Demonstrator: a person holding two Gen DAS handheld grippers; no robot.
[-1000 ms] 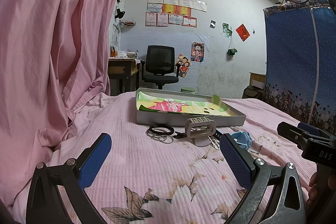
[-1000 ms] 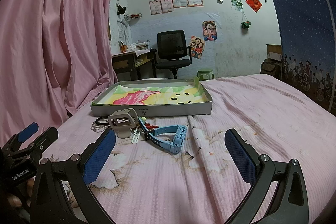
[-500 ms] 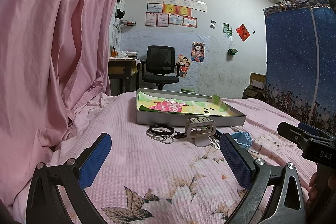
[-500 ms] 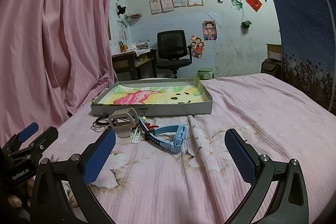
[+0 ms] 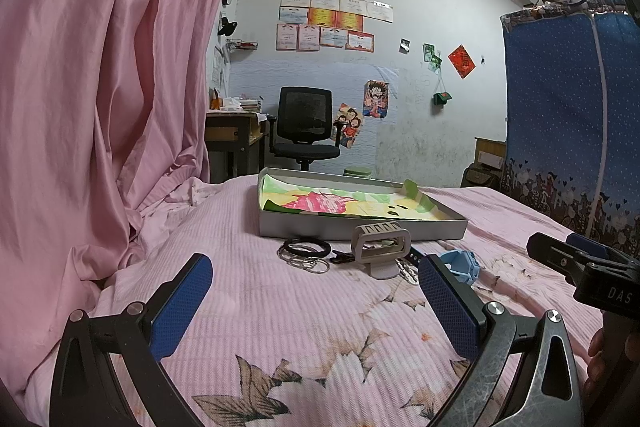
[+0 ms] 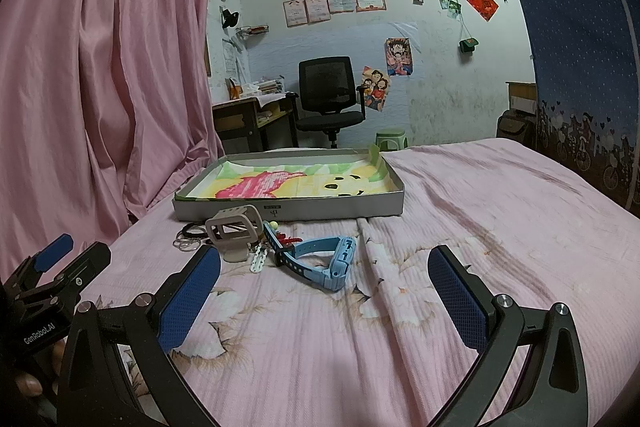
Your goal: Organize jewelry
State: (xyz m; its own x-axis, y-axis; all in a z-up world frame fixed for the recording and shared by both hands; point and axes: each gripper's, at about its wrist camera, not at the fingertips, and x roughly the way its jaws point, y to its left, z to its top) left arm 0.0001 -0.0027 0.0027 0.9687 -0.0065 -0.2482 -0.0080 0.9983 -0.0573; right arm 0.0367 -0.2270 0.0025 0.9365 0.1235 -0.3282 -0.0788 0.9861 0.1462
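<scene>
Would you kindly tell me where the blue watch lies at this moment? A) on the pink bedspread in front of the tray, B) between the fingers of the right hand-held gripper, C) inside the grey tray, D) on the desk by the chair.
A: the blue watch lies on the pink bedspread on the near side of the grey tray, beside the other pieces, and both hand-held grippers are open and empty.

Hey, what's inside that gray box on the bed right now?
Only a colorful drawing lines the gray box. No jewelry shows inside, though the near wall hides the front strip of its floor.
</scene>
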